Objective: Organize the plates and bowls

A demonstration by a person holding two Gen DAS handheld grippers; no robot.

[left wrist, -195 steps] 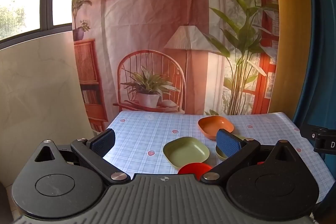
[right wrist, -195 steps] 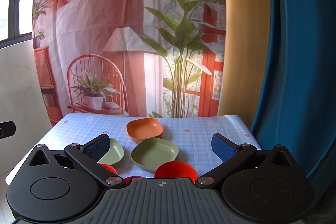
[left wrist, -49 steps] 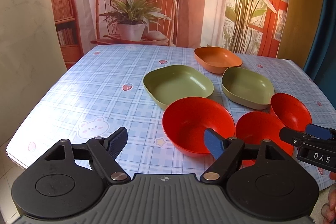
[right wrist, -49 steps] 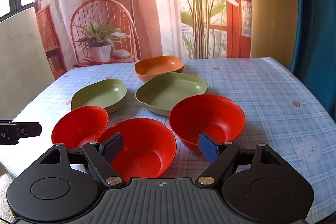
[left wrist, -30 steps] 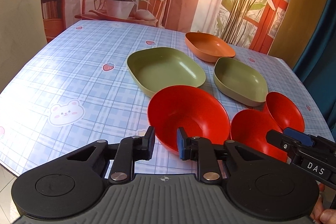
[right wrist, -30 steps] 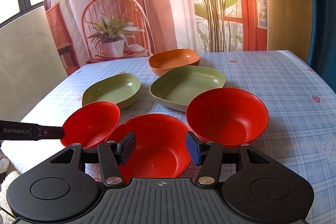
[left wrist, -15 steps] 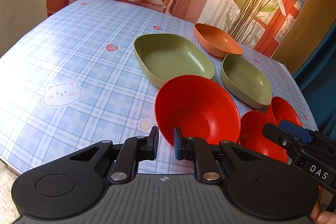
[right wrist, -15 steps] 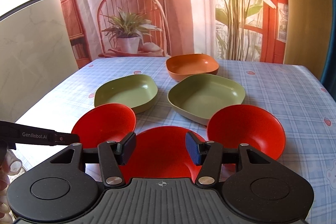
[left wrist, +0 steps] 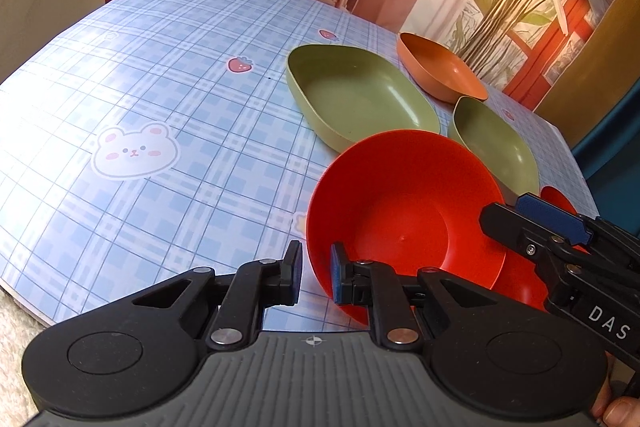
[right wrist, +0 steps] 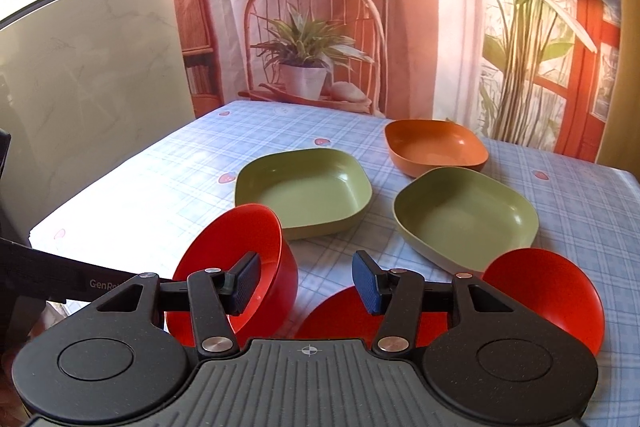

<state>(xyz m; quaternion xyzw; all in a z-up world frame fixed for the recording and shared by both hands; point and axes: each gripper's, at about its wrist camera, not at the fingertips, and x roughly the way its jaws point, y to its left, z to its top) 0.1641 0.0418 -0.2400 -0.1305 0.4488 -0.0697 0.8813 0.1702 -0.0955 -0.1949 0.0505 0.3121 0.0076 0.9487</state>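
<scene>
Left gripper (left wrist: 314,273), fingers pinched on the rim of a tilted red bowl (left wrist: 404,211) lifted off the desk (left wrist: 160,99), should carry it level over the middle red bowl (right wrist: 344,311) beside it and nest it. Right gripper (right wrist: 306,285) hovers above that bowl, fingers parted, empty.

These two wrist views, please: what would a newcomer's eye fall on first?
The red bowl, tilted and pinched by its near rim in the left gripper, at the table's near edge. Beside it, the right gripper hangs open over a second red bowl. Behind sit two green dishes and an orange dish.
</scene>
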